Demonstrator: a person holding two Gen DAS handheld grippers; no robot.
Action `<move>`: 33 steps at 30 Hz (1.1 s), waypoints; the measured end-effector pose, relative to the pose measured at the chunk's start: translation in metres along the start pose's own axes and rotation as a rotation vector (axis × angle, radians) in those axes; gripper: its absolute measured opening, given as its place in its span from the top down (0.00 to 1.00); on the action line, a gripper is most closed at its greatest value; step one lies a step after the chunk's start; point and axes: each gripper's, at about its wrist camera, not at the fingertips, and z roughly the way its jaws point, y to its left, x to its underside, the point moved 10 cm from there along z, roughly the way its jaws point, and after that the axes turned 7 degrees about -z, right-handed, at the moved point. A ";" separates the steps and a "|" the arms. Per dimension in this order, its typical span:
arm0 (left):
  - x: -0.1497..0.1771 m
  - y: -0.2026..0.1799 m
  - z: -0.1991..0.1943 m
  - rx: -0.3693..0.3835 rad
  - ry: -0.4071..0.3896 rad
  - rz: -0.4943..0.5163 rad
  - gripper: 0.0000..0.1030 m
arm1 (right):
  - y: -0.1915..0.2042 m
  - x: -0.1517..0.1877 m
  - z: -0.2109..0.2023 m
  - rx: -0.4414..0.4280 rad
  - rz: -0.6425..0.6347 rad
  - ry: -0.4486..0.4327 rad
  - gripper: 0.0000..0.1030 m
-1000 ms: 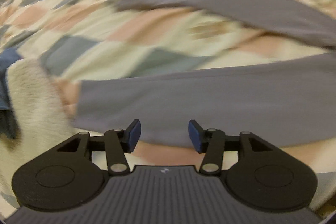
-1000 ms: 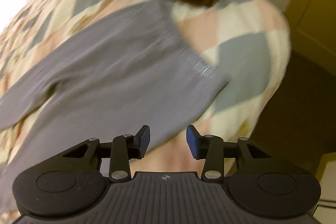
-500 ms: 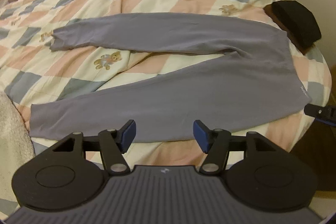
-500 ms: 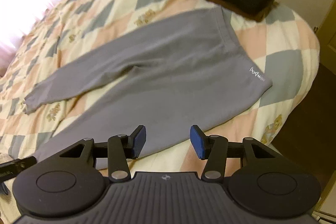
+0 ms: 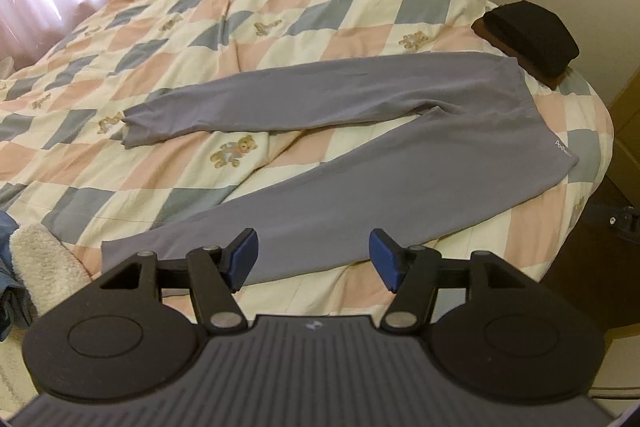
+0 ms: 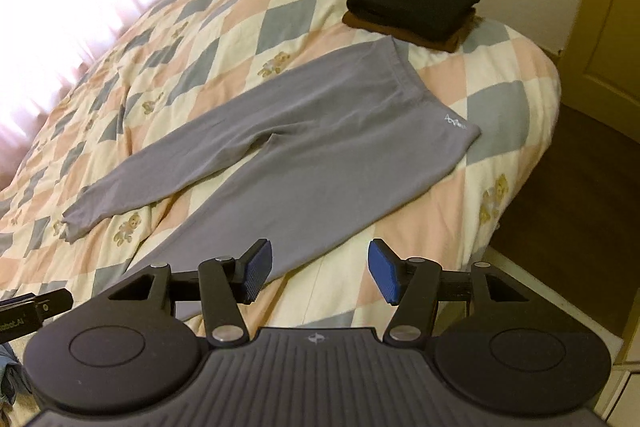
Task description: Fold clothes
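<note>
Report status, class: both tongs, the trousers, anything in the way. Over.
Left tongs open, empty. Right tongs open, empty. Trousers flat on quilt, legs spread, unfolded. Folded pile beyond waistband, apart.

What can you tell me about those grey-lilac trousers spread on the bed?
The grey-lilac soft knit trousers lie flat and unfolded on the checked teddy-bear quilt, legs spread in a V with cuffed ends, waistband toward the dark folded clothes stack. Small white lettering marks one waistband corner. Neither open gripper touches them.
</note>
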 end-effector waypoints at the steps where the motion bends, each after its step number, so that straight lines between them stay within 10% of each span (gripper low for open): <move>1: 0.002 0.003 -0.003 0.003 -0.001 -0.002 0.44 | 0.003 0.003 -0.004 0.000 -0.001 -0.005 0.43; 33: 0.031 0.055 0.019 -0.012 0.030 -0.086 0.43 | 0.029 0.044 -0.011 0.016 -0.092 0.060 0.37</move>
